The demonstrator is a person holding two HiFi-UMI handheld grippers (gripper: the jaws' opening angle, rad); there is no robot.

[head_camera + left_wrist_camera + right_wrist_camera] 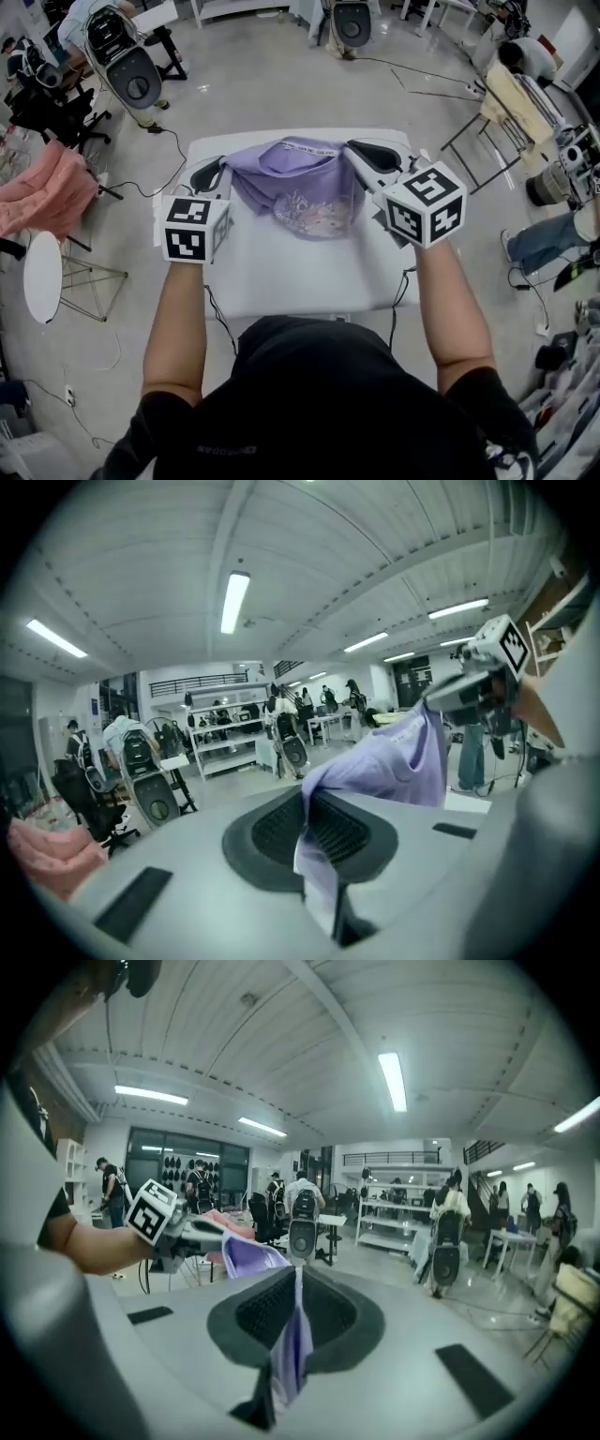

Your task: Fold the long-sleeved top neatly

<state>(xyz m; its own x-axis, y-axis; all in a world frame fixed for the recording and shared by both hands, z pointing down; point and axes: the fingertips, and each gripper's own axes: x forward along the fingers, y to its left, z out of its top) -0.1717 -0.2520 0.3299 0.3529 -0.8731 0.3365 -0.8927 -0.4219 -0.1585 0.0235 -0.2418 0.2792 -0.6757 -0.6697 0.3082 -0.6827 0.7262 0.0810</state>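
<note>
A lilac long-sleeved top [300,183] with a printed front hangs in the air over the white table [281,272], stretched between my two grippers. My left gripper [214,173] is shut on the top's left edge. In the left gripper view the cloth [394,761] runs out from between the shut jaws [307,803] toward the right gripper [469,682]. My right gripper [361,150] is shut on the right edge. In the right gripper view a lilac fold [292,1354] is pinched in the jaws [295,1283], and the left gripper [197,1232] holds the far end.
A pink garment [47,192] lies on a stand at the left, with a round white stool [42,277] beside it. A folding frame [487,141] and a person's legs [544,239] are to the right of the table. Cables trail on the floor.
</note>
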